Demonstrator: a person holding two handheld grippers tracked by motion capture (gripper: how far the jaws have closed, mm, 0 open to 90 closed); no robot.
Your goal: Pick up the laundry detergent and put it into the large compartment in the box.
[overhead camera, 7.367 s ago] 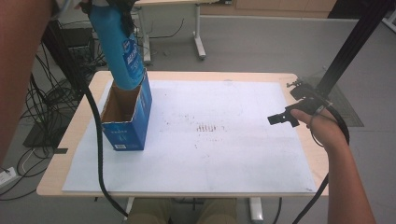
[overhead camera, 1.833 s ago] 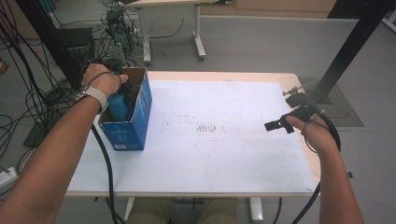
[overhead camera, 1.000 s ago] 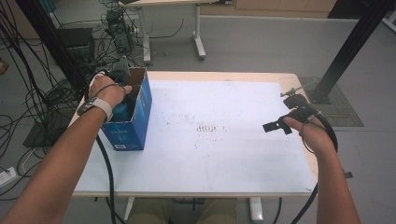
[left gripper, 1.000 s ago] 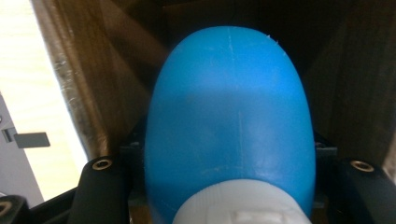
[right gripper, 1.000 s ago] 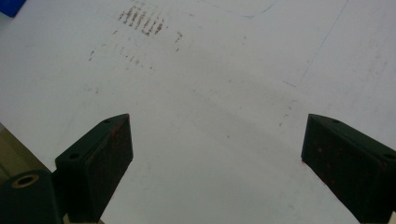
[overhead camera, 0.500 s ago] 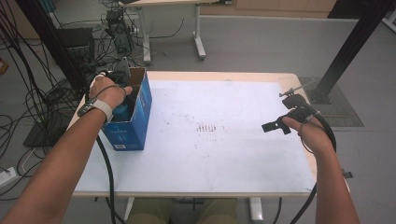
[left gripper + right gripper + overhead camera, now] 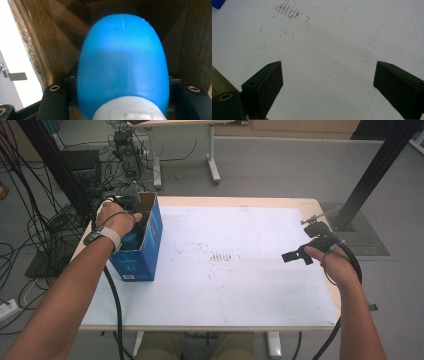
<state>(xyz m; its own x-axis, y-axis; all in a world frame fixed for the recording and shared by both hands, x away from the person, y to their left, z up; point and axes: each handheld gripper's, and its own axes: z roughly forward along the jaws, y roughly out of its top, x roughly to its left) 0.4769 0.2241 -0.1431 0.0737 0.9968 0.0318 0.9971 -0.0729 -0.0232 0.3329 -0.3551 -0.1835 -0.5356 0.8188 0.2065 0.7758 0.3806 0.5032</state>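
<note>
One blue bottle (image 7: 122, 65) sat inside one blue cardboard box (image 7: 142, 252) at the table's (image 7: 250, 295) left edge, left gripper (image 7: 122, 100) clamped on it. Right gripper (image 7: 327, 87) hovered over the bare tabletop, jaws wide apart and holding nothing.

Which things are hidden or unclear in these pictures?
- Blue bottle: its lower end is hidden inside the box in the left gripper view; its cap is cut off by the bottom edge.
- Left tool: covered by the left hand in the high view.
- Box print: too small, high view.
</note>
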